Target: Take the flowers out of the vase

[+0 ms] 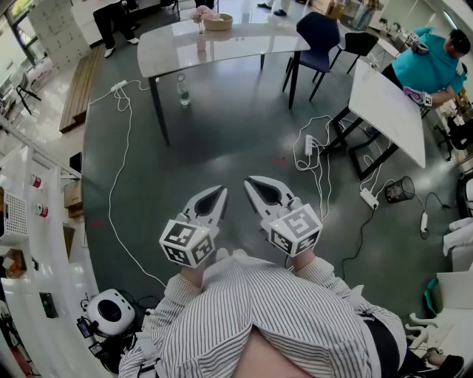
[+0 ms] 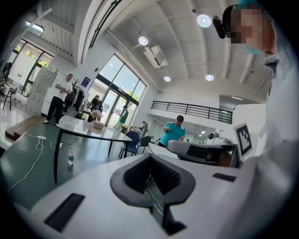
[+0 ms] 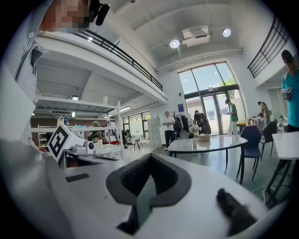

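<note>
Left gripper (image 1: 219,195) and right gripper (image 1: 253,184): hovering side by side, both closed on nothing, pointing toward flowers (image 1: 202,12) on distant table (image 1: 236,40).

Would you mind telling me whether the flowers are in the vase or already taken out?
In the vase: the flowers stand up out of the vase on the far table.

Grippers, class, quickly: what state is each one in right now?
Left gripper: shut, holding nothing.
Right gripper: shut, holding nothing.
</note>
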A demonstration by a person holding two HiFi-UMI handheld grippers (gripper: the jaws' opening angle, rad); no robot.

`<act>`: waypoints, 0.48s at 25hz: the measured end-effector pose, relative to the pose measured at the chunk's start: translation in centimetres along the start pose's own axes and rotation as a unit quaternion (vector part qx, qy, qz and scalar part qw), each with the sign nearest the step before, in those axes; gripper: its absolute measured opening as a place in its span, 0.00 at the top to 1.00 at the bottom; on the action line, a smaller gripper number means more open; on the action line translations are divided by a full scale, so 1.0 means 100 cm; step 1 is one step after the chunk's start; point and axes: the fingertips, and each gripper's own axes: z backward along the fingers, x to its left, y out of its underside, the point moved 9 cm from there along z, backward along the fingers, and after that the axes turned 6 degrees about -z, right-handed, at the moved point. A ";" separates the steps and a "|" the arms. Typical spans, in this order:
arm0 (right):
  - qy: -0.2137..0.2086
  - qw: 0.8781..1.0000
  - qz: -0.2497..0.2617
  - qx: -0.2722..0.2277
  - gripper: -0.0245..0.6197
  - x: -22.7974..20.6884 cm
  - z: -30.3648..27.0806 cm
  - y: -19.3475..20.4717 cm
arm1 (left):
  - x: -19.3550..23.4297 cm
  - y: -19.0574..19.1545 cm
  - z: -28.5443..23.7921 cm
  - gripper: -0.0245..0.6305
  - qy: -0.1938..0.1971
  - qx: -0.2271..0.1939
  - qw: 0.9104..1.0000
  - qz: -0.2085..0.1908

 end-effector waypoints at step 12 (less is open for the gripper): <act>0.025 1.000 -0.008 0.006 0.94 -0.005 -0.009 0.005 | 0.007 0.000 -0.011 0.95 0.017 0.015 1.000 -0.009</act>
